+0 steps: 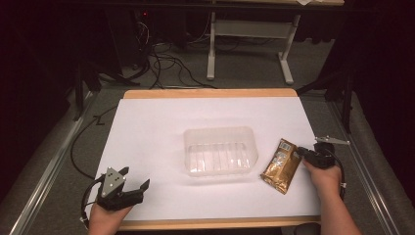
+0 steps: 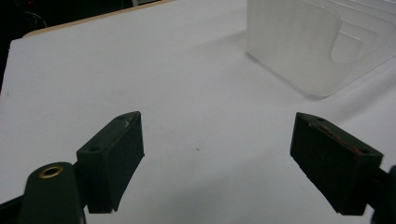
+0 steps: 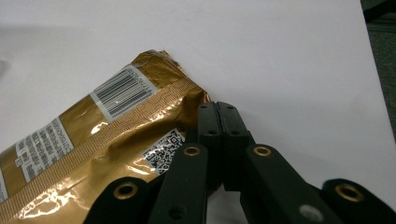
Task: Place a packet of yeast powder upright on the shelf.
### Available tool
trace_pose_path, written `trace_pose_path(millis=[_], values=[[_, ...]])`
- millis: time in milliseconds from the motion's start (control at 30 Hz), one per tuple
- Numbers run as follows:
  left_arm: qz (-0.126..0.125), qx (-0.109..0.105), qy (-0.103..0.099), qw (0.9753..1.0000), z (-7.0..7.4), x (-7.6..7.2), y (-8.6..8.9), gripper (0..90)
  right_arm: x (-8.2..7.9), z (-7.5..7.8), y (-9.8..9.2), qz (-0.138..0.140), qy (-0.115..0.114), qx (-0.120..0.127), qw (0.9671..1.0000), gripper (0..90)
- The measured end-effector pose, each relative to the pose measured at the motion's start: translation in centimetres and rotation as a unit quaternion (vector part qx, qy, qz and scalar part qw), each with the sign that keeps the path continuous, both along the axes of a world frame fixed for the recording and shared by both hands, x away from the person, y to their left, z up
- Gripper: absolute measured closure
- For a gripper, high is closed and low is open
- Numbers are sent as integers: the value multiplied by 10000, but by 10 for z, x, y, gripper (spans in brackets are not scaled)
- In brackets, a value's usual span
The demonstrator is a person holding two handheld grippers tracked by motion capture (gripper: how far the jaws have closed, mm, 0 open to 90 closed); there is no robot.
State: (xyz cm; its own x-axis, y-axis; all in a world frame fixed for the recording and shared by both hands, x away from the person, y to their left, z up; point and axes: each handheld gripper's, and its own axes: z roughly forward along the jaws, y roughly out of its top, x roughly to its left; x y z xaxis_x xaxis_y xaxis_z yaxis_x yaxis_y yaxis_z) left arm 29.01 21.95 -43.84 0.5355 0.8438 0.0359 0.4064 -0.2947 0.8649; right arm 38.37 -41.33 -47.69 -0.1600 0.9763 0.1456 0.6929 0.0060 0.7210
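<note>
At the counter's [image 1: 147, 122] near left corner, the left gripper [image 1: 133, 179] rests low with its jaws spread wide and nothing between them. At the right, slightly farther in, the right gripper [image 1: 297, 151] has its jaws pressed together on the edge of a gold pouch [image 1: 281, 165], which lies flat on the white surface with its barcode end pointing away. Just left of the pouch, mid-counter, sits a clear bin [image 1: 220, 151]. Beyond the counter, cables [image 1: 166, 61] trail across the floor.
</note>
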Motion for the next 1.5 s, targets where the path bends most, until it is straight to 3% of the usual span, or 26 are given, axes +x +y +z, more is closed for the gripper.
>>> trace_pose_path(millis=[367,667,800,1000,1267,1500], values=[[-137,-55,-109,9998,5,5,-5,180,-21,3,8,409,142,-10,9991,900],[-323,-118,-181,9992,7,16,-18,180,-41,6,25,878,254,-115,9957,900],[-324,-203,-273,9989,10,21,-24,181,-51,7,38,1127,302,-261,9928,900],[-326,-362,-289,9984,10,30,-29,183,-61,8,48,1183,307,-367,9918,900],[-439,-336,-278,9981,11,33,-33,183,-71,10,59,1301,324,-447,9900,886],[-436,-355,-253,9981,10,34,-32,183,-80,19,54,866,17,-12,9962,712]])
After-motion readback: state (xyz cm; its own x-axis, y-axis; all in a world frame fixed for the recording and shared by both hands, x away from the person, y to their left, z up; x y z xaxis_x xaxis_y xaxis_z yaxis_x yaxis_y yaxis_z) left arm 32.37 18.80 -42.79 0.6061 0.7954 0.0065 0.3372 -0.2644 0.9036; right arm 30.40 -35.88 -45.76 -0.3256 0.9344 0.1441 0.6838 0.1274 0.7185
